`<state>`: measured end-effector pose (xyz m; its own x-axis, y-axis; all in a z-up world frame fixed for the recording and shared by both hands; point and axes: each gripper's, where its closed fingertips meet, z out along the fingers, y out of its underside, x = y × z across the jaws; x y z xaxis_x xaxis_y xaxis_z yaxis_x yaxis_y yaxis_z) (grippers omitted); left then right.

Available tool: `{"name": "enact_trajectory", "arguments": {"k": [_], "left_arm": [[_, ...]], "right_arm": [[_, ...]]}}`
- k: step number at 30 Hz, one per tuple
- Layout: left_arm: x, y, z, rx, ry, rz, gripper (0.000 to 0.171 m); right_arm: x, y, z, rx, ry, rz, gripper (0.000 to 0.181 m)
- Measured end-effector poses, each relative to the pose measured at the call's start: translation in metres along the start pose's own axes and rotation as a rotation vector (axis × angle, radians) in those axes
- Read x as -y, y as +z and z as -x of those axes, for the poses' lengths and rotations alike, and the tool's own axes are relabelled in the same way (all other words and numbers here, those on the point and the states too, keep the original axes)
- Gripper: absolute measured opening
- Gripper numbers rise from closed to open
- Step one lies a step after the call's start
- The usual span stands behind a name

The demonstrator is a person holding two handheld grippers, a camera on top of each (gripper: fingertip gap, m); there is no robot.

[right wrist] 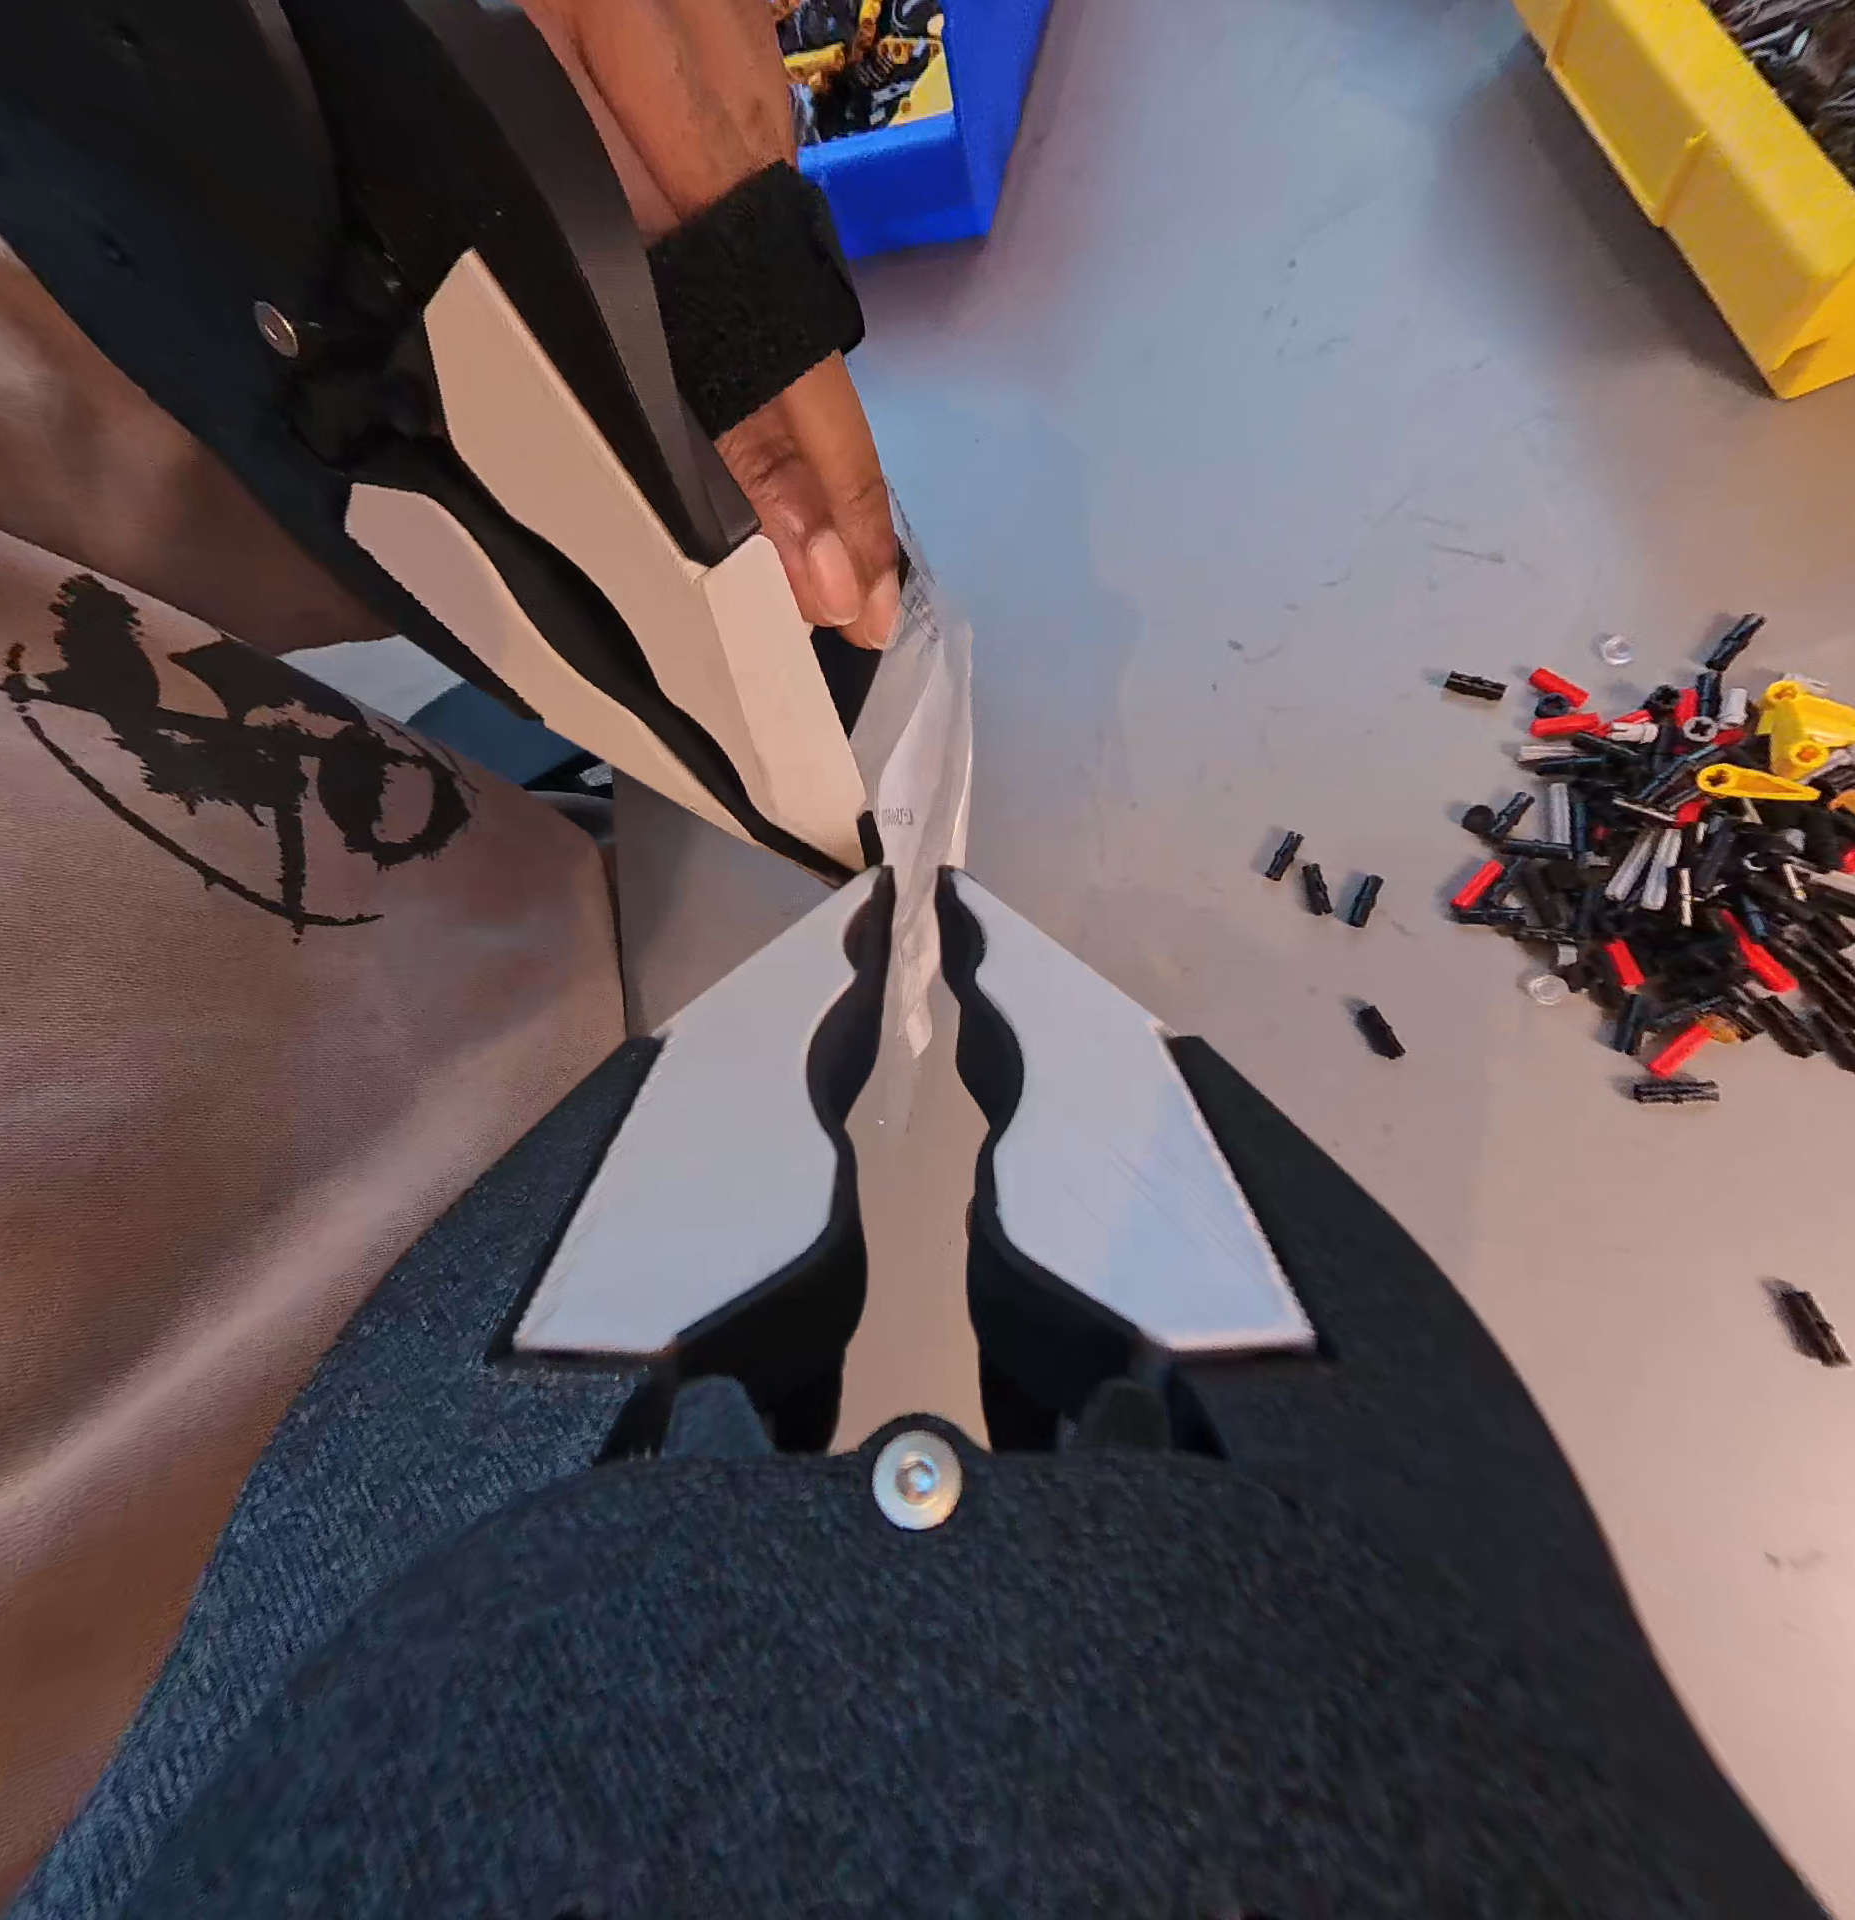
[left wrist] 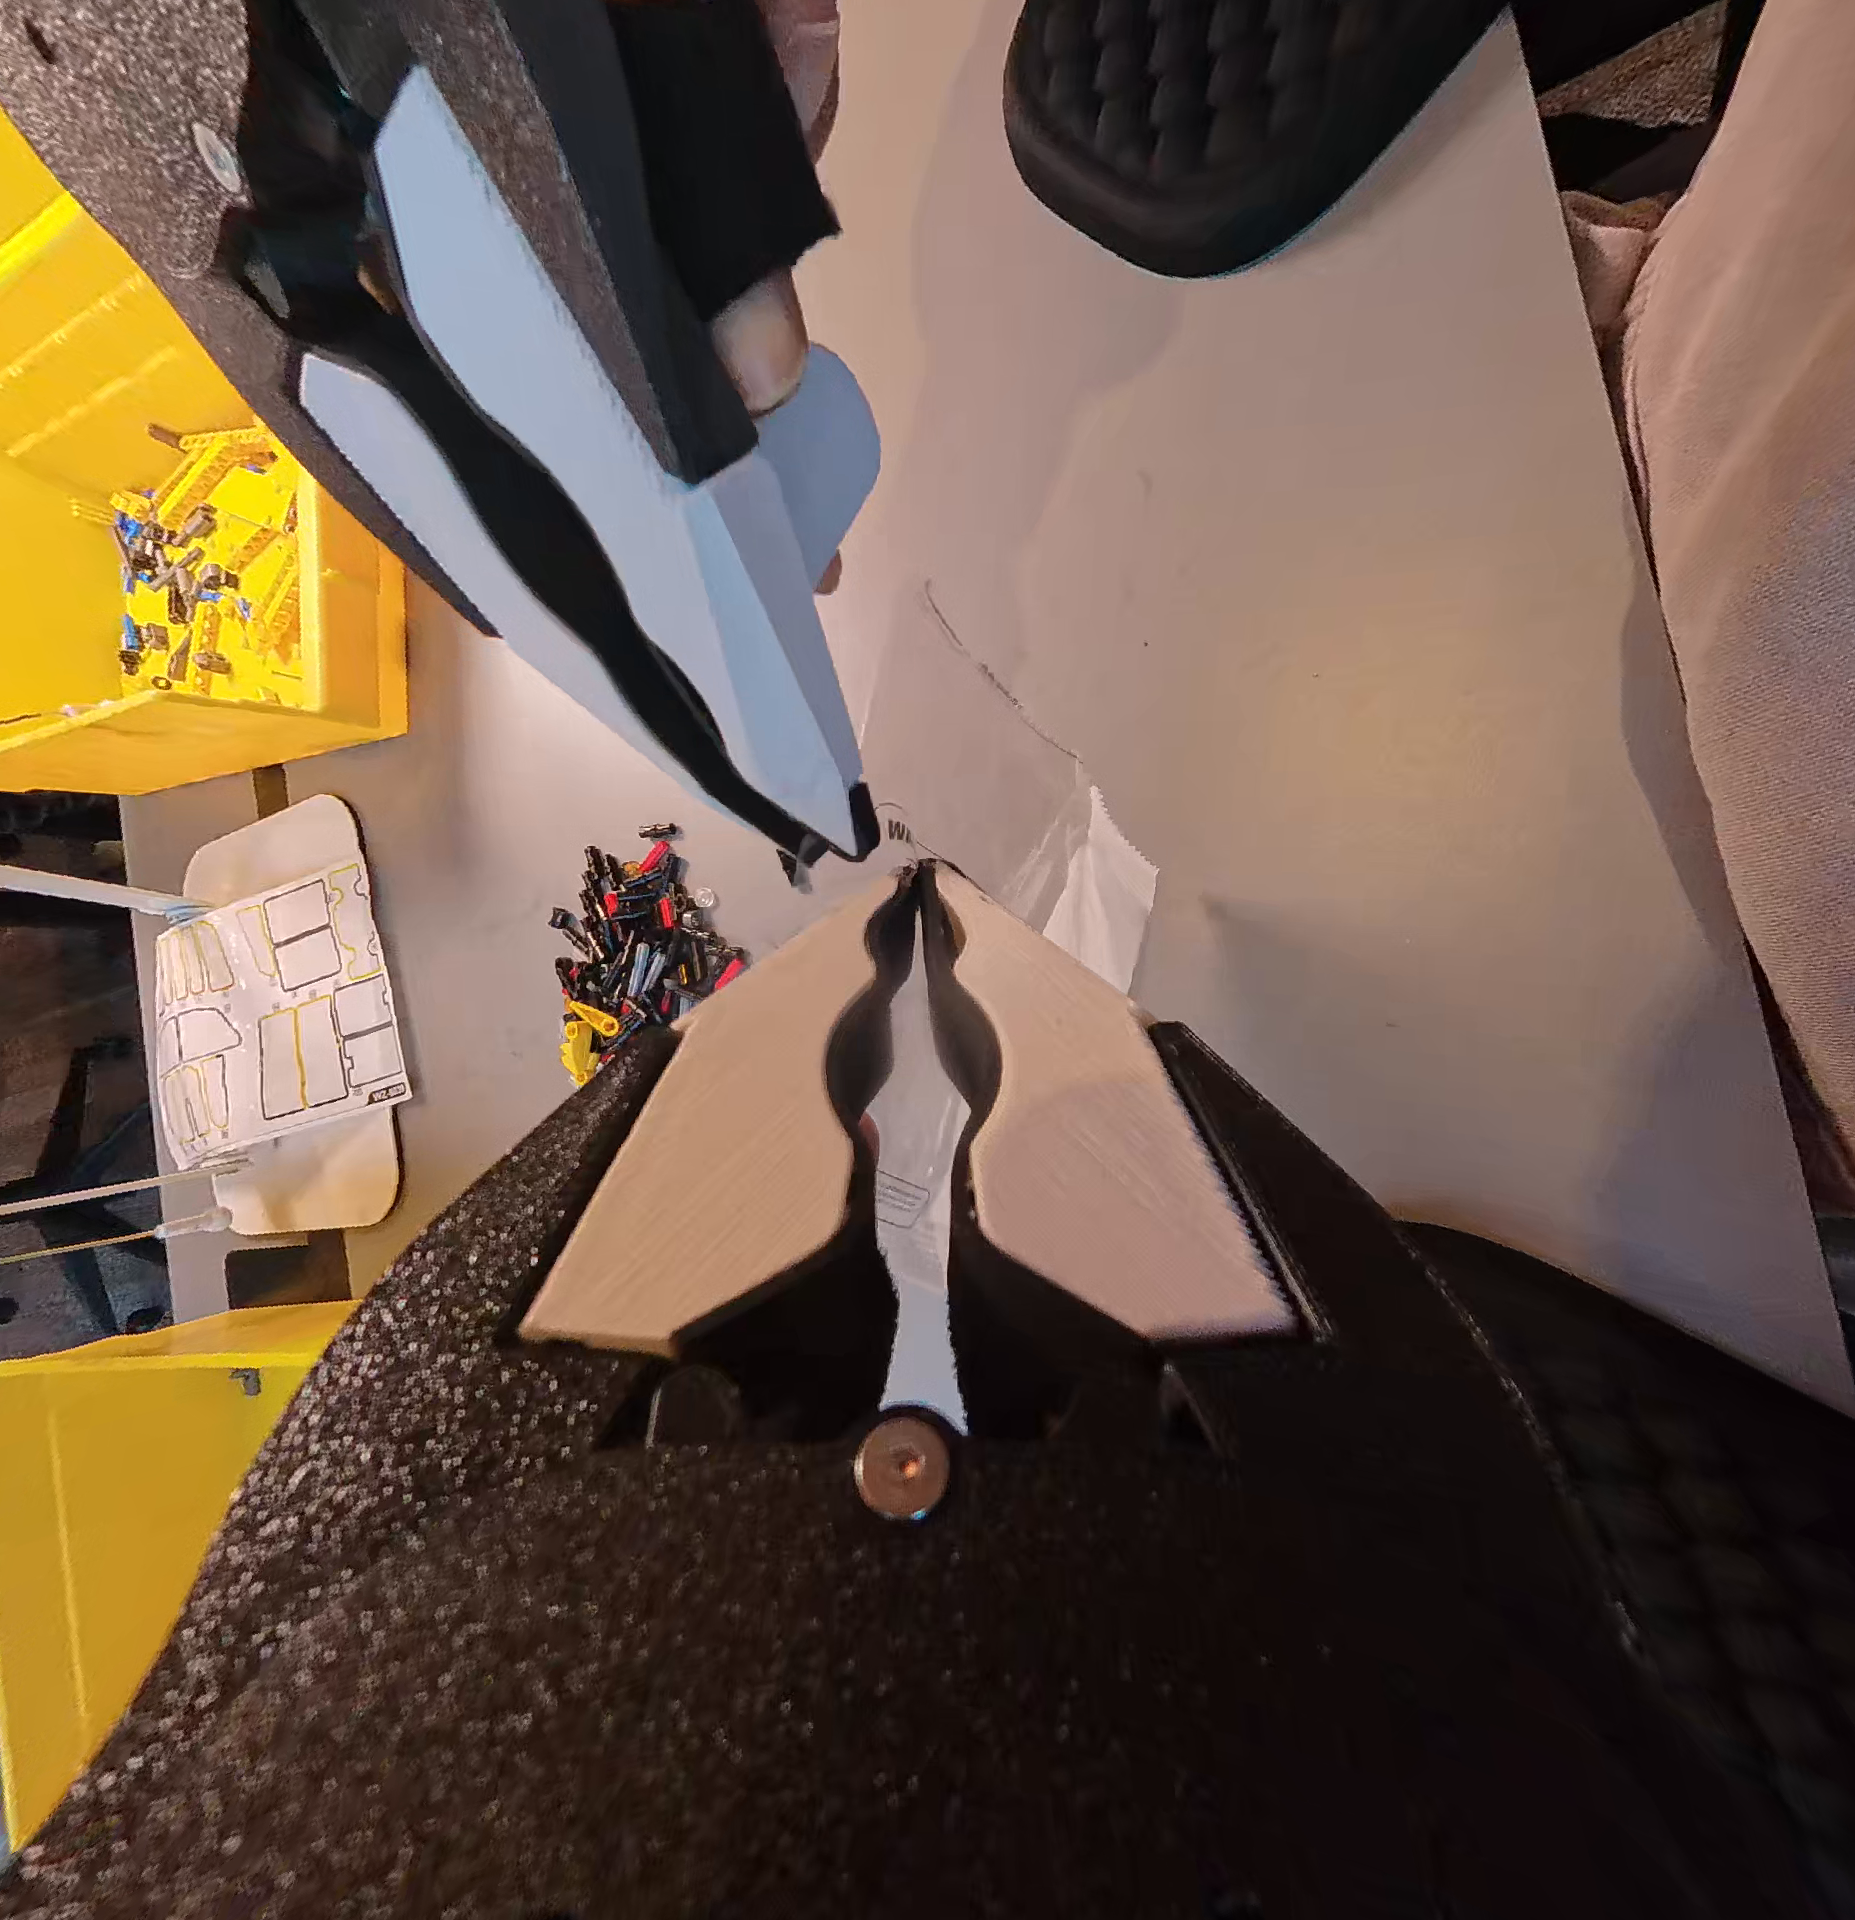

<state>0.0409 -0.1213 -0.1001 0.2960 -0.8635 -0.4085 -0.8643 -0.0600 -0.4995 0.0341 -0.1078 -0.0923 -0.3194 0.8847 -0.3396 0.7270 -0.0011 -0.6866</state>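
A small clear plastic bag (left wrist: 1094, 904) with print on it hangs flat between the two grippers above a grey table (right wrist: 1266, 436). My left gripper (left wrist: 918, 878) is shut on one edge of the bag. My right gripper (right wrist: 912, 881) is shut on the bag (right wrist: 928, 748) close beside it. The two gripper tips nearly touch: the right gripper (left wrist: 835, 842) comes in from the upper left of the left wrist view, and the left gripper (right wrist: 863, 844) does the same in the right wrist view. A pile of small black, red, grey and yellow building parts (right wrist: 1681, 862) lies on the table, also in the left wrist view (left wrist: 642, 956).
Yellow bins (left wrist: 175, 582) (left wrist: 92, 1507) (right wrist: 1733, 187) and a blue bin (right wrist: 902, 135) hold more parts. A sticker sheet (left wrist: 279, 1008) lies on a pale board. A few loose black pins (right wrist: 1318, 883) lie near the pile. A person's beige clothing (right wrist: 227, 831) and black shoe (left wrist: 1214, 135) are close. The tips of both grippers are at nearly the same place.
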Motion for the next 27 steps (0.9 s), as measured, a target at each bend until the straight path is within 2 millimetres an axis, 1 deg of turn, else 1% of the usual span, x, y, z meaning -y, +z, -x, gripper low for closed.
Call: {"name": "enact_trajectory", "arguments": {"k": [1,6,8,9,11,14,17,19,22,25,27], "left_arm": [[0.000,0.000,0.000,0.000,0.003,0.005,0.000],[0.000,-0.001,-0.002,-0.010,-0.008,-0.003,0.000],[0.002,-0.001,-0.001,-0.007,-0.031,-0.022,0.000],[0.004,-0.001,-0.001,-0.004,-0.046,-0.040,0.002],[0.008,-0.002,-0.003,-0.020,-0.087,-0.074,0.012],[0.010,-0.002,0.002,0.004,-0.170,-0.096,0.011],[0.013,-0.002,0.012,0.052,-0.305,-0.147,0.003],[0.014,0.001,0.013,0.066,-0.346,-0.176,0.000],[0.016,0.004,0.008,0.065,-0.316,-0.186,0.000],[0.017,0.002,0.004,0.061,-0.291,-0.178,0.000],[0.018,0.000,-0.002,0.030,-0.276,-0.181,0.000]], "right_arm": [[0.000,0.000,0.001,0.008,0.002,0.000,0.000],[-0.002,-0.001,0.002,0.023,0.018,0.006,0.000],[0.000,-0.002,0.003,0.022,0.026,-0.005,0.000],[0.001,-0.002,0.004,0.022,0.030,-0.011,0.000],[0.004,-0.003,0.004,0.004,0.025,-0.020,0.000],[0.007,-0.005,0.002,-0.027,0.033,-0.035,0.000],[0.010,-0.009,-0.001,-0.049,0.057,-0.069,0.000],[0.010,-0.010,-0.003,-0.061,0.050,-0.074,0.000],[0.006,-0.009,-0.006,-0.091,0.011,-0.049,0.000],[0.001,-0.009,-0.006,-0.105,-0.031,-0.014,0.000],[-0.001,-0.010,-0.010,-0.150,-0.080,0.008,0.000]]}}
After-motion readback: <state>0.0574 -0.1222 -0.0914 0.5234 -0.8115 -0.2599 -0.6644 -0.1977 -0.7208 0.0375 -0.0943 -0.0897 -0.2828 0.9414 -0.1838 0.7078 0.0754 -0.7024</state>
